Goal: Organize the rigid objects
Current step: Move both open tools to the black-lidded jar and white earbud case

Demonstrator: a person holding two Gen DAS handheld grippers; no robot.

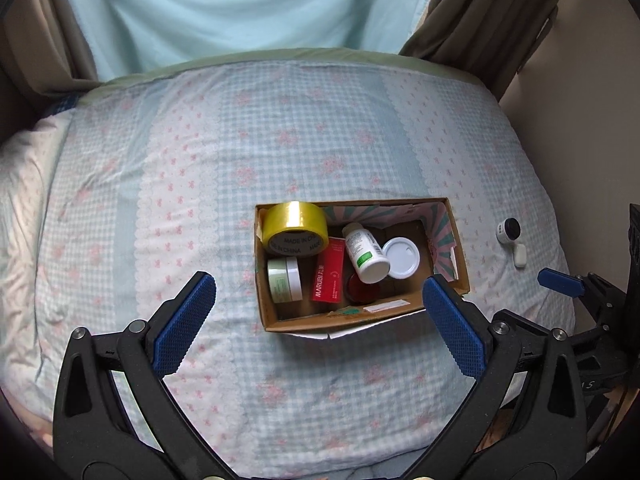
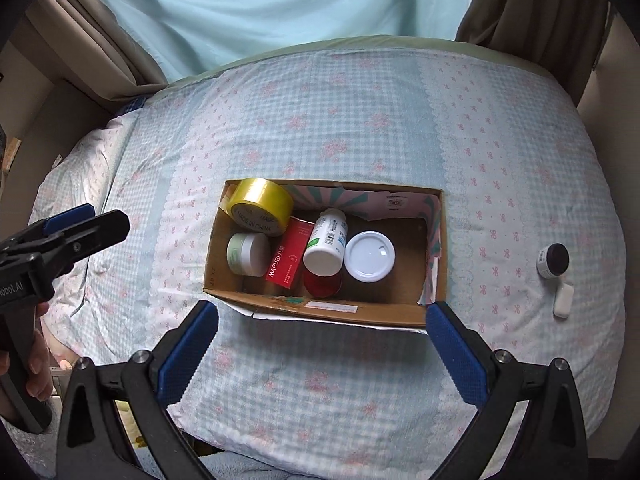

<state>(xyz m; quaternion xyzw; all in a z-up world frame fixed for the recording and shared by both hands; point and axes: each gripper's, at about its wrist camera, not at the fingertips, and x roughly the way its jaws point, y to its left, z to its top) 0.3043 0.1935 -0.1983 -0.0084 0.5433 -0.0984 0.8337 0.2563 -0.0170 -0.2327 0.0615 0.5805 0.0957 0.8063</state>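
Two small items, a black-capped jar (image 2: 554,260) and a white case (image 2: 563,300), are left outside the cardboard box (image 2: 320,312), nearer the spread, empty right claw (image 2: 322,344); the left claw (image 1: 316,320) is likewise spread.

Yellow tape roll (image 1: 295,229), red carton (image 1: 330,275), white bottle (image 1: 366,255) in brown box (image 1: 460,258); blue-checked, pink-flowered bedspread (image 1: 280,140)
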